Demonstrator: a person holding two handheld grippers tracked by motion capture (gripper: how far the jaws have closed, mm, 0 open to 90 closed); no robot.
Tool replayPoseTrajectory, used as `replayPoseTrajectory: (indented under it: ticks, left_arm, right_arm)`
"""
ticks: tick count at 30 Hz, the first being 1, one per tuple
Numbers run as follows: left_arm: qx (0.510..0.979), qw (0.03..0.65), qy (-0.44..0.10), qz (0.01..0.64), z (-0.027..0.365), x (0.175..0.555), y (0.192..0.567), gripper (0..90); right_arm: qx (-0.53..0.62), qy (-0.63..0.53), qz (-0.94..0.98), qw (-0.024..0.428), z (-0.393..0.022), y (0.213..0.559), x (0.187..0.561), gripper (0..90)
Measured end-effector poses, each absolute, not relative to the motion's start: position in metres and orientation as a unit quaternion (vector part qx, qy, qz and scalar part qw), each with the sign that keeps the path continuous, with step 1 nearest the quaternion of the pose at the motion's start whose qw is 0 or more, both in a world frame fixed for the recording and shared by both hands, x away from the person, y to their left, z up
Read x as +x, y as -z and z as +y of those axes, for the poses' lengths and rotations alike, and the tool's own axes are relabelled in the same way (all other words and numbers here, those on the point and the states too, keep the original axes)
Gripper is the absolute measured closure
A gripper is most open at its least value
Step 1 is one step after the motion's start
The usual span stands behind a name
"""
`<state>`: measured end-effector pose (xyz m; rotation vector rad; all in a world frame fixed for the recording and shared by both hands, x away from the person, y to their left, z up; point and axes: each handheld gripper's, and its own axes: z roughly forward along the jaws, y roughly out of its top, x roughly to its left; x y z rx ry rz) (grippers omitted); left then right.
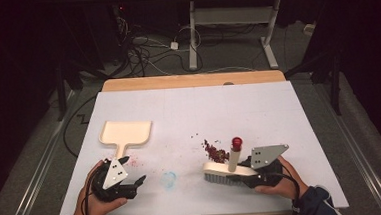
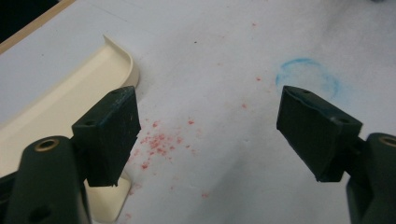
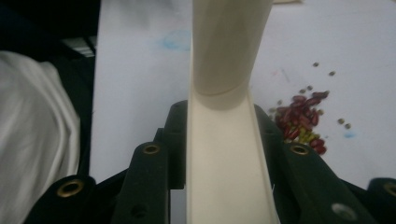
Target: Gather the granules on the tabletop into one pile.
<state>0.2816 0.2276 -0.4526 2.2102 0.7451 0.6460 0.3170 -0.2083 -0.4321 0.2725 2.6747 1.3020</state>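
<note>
My right gripper (image 1: 244, 177) clamps the cream brush (image 1: 227, 171) just beside the bean pile (image 1: 215, 151), while my left gripper (image 1: 131, 172), jaws spread, sits well left of it by the dustpan (image 1: 126, 133).

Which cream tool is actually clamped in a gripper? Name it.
The brush, clamped by its body in the right gripper beside the beans. The dustpan lies unheld; the left gripper is open beside its handle.

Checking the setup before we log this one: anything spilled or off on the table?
Yes. A small pile of red beans lies loose on the white table, next to the brush held in the right tongs. Faint red specks and a smudged blue ring stain the surface near the open left tongs.
</note>
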Motion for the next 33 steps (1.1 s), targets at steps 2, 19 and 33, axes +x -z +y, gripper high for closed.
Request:
replayPoseTrajectory:
  ticks: [2, 19, 33]
  left_arm:
    - [0.855, 0.352, -0.250, 0.288, 0.228, 0.282, 0.453, 20.6]
    - [0.864, 0.342, -0.242, 0.280, 0.221, 0.286, 0.456, 20.6]
    - [0.864, 0.342, -0.242, 0.279, 0.221, 0.285, 0.455, 20.6]
  right_arm:
    - [0.083, -0.443, 0.890, 0.071, -0.216, 0.436, 0.318, 66.9]
    - [0.048, -0.471, 0.879, 0.051, -0.199, 0.440, 0.386, 65.7]
    - [0.077, -0.514, 0.849, 0.093, -0.193, 0.416, 0.384, 66.7]
